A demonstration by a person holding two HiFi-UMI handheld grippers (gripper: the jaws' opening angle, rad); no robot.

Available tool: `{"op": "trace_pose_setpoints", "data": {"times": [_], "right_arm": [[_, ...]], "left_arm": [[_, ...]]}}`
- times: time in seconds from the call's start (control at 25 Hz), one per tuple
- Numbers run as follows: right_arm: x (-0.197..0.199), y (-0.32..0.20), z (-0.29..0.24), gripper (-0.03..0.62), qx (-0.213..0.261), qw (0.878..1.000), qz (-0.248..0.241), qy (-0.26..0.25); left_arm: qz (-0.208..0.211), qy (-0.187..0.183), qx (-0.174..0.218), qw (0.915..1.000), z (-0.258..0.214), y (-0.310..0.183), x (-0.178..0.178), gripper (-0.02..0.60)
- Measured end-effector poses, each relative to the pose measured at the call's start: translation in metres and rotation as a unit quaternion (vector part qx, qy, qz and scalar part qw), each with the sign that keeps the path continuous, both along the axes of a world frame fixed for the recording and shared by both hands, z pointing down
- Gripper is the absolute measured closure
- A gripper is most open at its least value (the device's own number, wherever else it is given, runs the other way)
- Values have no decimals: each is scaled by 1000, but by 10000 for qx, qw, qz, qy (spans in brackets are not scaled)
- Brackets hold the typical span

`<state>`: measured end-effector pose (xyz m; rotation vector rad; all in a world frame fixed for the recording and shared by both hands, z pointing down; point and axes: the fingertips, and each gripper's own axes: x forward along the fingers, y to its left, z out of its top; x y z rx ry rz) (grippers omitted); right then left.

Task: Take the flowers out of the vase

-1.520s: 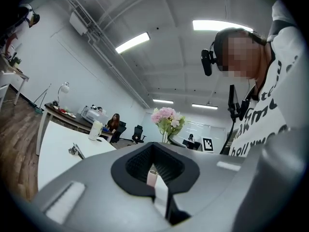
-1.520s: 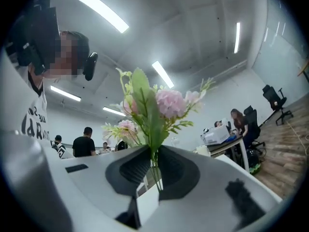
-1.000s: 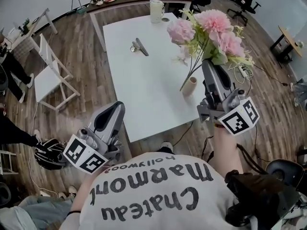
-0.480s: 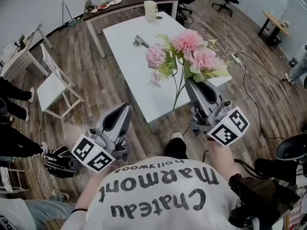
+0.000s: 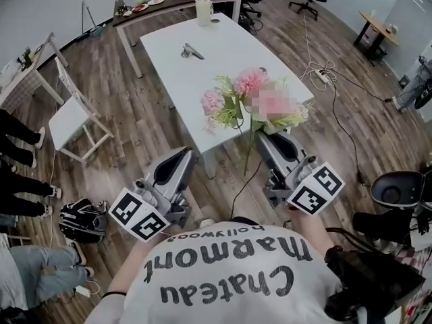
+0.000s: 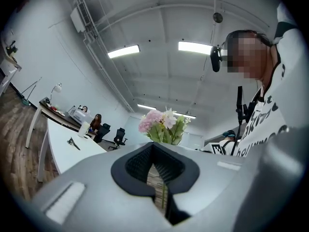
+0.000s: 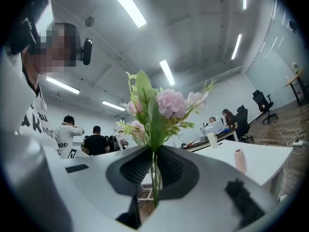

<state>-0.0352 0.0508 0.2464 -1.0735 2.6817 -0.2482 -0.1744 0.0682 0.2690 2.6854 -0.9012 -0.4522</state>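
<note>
**Head view.** The flowers point(image 5: 237, 98) are out of the vase and off the table point(image 5: 196, 73), carried over the wood floor point(image 5: 148, 127) just past the table's near edge. The right gripper point(image 5: 268, 140) has them, its jaws nearly together under the foliage, and a bare stem point(image 5: 247, 155) trails below the grip. The left gripper point(image 5: 183, 155) is held level beside it, well apart from the bunch.

**Left gripper view.** The jaws are drawn together with nothing between the pads. The blooms show only beyond them.

**Right gripper view.** The jaws are pinched on the thin green stems, with the heads standing upright above them. The vase point(image 7: 240, 161) stands upright on the table behind and looks empty.

**Risks, as I judge them.**
- The grip is on a few slim stems under a heavy top, so a quick swing could make the bunch swivel or lean in the pads.
- One stem may sit looser than the others and slide out, and it would land on the floor, not the table.
- The trailing stem could catch on the table edge if the bunch is brought back low.
</note>
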Motion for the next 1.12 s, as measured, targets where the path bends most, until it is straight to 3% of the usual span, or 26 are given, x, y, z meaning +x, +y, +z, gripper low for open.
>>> {"op": "trace_pose_setpoints", "data": {"times": [0.32,0.76,1.12], "right_arm": [[42,44,-5,546,-85,9998,-202,24],[123,144,24,548,-171,9995,-269,-65],[122,174,10,548,-164,9989,-433,20]], "left_arm": [[-238,-19,-3,9997,-9,43,39,576],[-311,-12,-76,9995,21,150,120,577],[-471,0,-148,9988,9,183,119,577]]}}
